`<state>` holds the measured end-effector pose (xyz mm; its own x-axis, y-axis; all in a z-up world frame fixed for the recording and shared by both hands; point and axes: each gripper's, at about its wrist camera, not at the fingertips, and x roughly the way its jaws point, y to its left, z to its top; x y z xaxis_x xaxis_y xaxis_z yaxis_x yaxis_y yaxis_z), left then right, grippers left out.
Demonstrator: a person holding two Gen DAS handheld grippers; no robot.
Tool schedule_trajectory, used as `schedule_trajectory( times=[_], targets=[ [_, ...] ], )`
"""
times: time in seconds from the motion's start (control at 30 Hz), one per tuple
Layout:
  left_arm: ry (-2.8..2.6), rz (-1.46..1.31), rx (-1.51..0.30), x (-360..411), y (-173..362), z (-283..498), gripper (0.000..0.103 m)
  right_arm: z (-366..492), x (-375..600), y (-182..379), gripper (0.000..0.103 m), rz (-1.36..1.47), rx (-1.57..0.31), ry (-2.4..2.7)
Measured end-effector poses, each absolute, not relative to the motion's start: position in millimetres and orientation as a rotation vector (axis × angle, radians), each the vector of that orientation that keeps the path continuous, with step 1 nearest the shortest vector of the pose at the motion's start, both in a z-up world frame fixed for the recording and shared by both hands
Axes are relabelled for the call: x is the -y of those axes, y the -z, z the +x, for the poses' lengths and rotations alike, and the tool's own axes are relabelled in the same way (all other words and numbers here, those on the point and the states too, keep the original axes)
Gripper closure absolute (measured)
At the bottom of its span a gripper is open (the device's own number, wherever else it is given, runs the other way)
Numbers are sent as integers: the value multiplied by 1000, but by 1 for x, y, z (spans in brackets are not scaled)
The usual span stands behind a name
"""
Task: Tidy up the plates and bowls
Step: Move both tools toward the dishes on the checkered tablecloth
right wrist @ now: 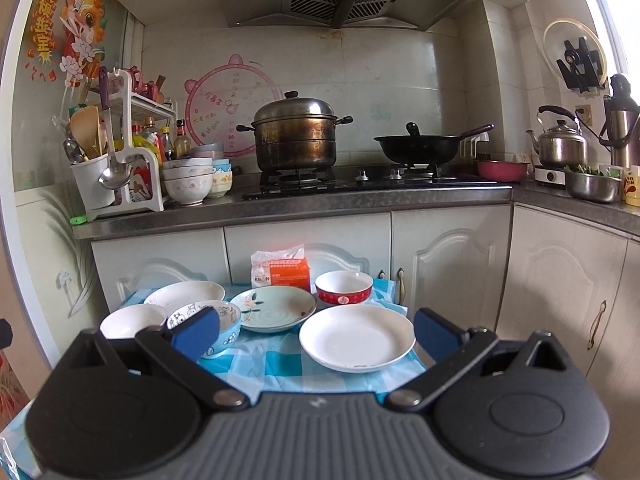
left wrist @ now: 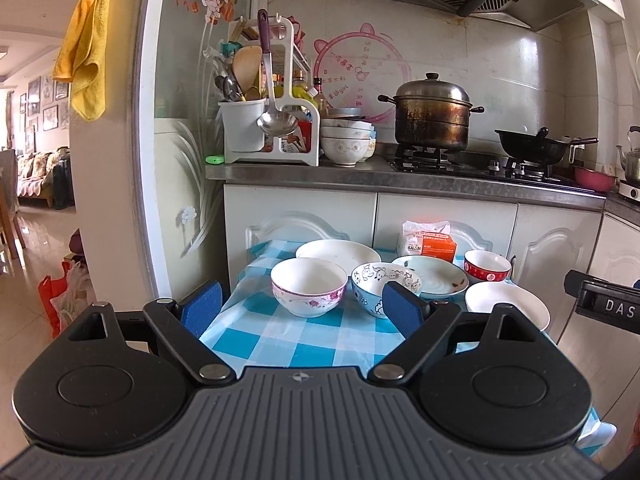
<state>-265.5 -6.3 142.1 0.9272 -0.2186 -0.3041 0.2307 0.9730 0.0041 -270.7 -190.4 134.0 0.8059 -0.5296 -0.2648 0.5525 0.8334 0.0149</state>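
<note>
On the table (right wrist: 280, 372) with its blue checked cloth, going left to right: a white bowl with pink flowers (left wrist: 309, 286) at the near left, a white plate (left wrist: 338, 253) behind it, then a blue cartoon bowl (left wrist: 378, 280) just beside the pink one. Further right lie a pale green plate (right wrist: 273, 307), a red bowl (right wrist: 344, 287) at the back and a large white plate (right wrist: 357, 337) in front. The left claw (left wrist: 302, 306) hangs wide and empty before the two near bowls; the right claw (right wrist: 316, 334) is likewise spread wide, holding nothing, facing the large white plate.
</note>
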Motion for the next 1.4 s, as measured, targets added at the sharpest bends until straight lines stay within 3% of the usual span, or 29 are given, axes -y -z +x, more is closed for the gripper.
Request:
schedule_trajectory(
  times=[1.4],
  targets=[
    [197, -21, -442, 31, -100, -209, 0, -274, 248, -85, 1, 128, -278, 521]
  ],
)
